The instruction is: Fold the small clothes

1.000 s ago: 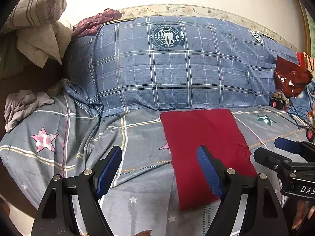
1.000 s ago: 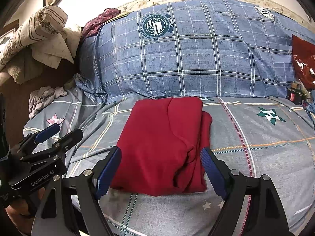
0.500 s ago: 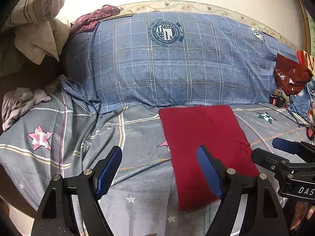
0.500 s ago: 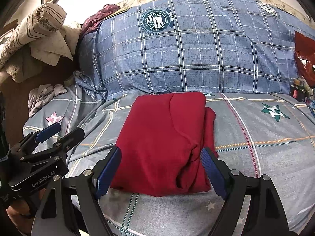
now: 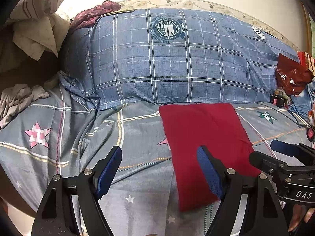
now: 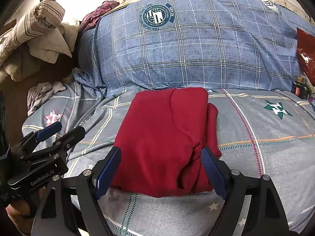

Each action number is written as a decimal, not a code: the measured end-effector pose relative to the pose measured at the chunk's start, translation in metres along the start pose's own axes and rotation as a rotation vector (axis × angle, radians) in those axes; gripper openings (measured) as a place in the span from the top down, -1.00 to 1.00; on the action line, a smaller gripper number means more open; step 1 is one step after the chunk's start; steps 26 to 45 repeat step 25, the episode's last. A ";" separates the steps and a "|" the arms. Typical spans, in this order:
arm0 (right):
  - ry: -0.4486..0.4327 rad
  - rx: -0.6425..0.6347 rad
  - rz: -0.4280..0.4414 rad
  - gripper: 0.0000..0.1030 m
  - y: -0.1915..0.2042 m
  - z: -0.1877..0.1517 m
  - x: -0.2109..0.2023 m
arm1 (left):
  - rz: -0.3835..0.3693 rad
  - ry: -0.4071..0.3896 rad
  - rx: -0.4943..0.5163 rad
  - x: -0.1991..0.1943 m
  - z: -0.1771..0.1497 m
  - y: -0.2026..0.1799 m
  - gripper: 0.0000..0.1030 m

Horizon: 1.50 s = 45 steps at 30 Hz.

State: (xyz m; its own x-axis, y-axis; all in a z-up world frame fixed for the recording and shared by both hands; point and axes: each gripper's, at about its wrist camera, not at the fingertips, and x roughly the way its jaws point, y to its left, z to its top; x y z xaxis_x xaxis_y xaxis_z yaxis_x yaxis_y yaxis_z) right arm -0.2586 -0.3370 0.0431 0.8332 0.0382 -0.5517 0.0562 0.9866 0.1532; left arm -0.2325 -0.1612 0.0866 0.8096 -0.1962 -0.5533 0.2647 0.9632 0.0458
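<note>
Almost nothing has moved since the earlier pictures: the red cloth lies in the same spot and both grippers hang over the bed as before.

The red cloth [image 6: 167, 141] is folded into a neat block. It lies flat on the grey bed sheet [image 6: 265, 157], which has stars and thin lines on it. The far edge of the cloth sits just in front of the big blue checked pillow [image 6: 187, 49]. A second red layer peeks out along its right side.

The right gripper [image 6: 160, 170] hangs over the near end of the cloth. Its two blue pads are wide apart, one by each side of the cloth. They are not squeezing it.

The left gripper [image 5: 158, 174] hangs over the sheet, just left of the cloth [image 5: 204, 137]. Its jaws are wide apart too, with nothing held. One blue pad is over bare sheet [image 5: 59, 137] and the other is in front of the cloth's left part.

A crumpled grey rag [image 5: 17, 100] lies at the left edge of the bed. A striped bundle [image 6: 33, 25] and some pale cloths are piled in the far left corner. A shiny red bag [image 5: 291, 76] sits on the right, by the pillow.
</note>
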 end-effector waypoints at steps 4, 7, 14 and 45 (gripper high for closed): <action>0.003 0.003 0.000 -0.64 0.000 -0.001 0.001 | -0.002 0.009 -0.006 0.003 -0.001 -0.002 -0.52; 0.006 0.003 0.002 -0.64 -0.002 0.000 0.003 | 0.002 0.012 -0.009 0.004 0.000 -0.004 -0.52; 0.013 0.006 0.004 -0.64 -0.003 0.000 0.005 | 0.004 0.014 -0.013 0.006 0.001 -0.005 -0.52; 0.034 0.012 0.009 -0.64 -0.006 -0.002 0.014 | -0.012 0.050 -0.054 0.026 0.001 0.005 -0.52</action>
